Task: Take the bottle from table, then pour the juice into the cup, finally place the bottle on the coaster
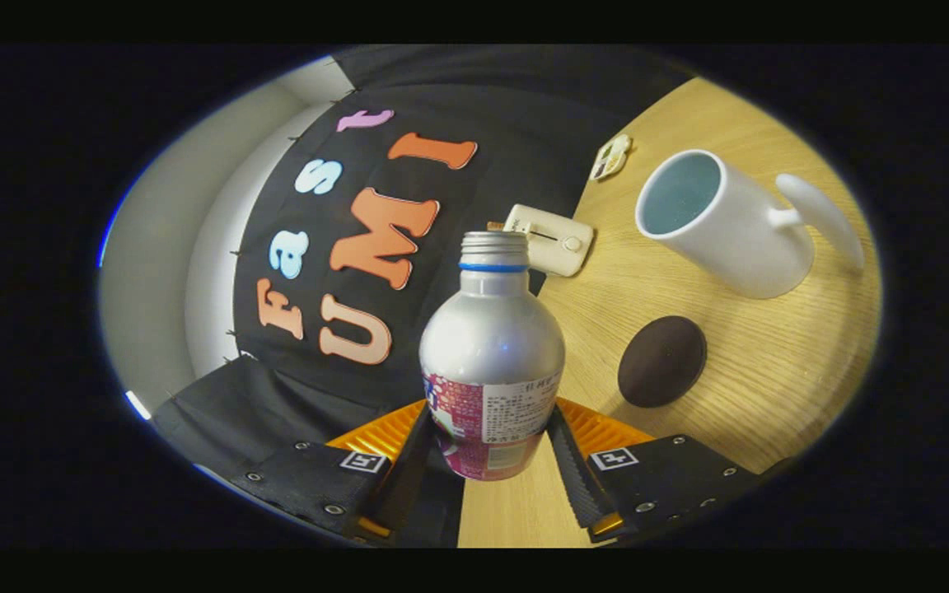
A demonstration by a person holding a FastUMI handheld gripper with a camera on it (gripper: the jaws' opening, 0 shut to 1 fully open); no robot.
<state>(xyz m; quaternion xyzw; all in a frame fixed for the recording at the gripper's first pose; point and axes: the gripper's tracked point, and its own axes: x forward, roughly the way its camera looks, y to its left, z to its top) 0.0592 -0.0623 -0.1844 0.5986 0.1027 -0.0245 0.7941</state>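
The tongs [491,449] pinch the silver bottle [491,354] between both fingers, its capless neck pointing ahead. Beyond them to the right, a dark round coaster [661,361] lies on the wooden bench [771,362], with the white cup [722,222] farther off.

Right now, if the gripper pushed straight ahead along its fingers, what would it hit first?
Nothing new: the gripper is already shut on the silver bottle, uncapped. Carried straight on, the bottle would likely reach the black cloth wall, left of the white mug; depth is unclear.
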